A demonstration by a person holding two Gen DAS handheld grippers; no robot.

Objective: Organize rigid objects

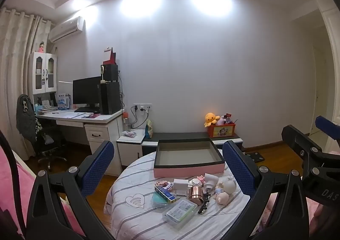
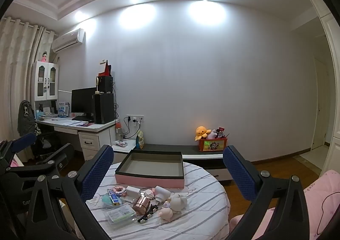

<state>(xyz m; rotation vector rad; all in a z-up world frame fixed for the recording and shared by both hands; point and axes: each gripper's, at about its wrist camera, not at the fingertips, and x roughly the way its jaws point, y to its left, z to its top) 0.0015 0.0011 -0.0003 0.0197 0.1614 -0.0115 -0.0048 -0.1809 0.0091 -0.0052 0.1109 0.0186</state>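
Both the left hand-held gripper [image 1: 167, 167] and the right hand-held gripper [image 2: 169, 171] hover wide open and empty. The small rigid items [image 1: 191, 193] lie clustered on the tabletop [image 1: 131, 214]; the empty pink box [image 1: 188, 162] sits just behind. Nothing appears sorted yet; the next move probably calls for descending onto one item.

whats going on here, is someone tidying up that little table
It looks like sorting is about to start. A person holds the left gripper and the right gripper, both open and empty, above a round table. Small items lie in a loose heap, among them a copper cup and a clear plastic case. The pink box behind them is empty.
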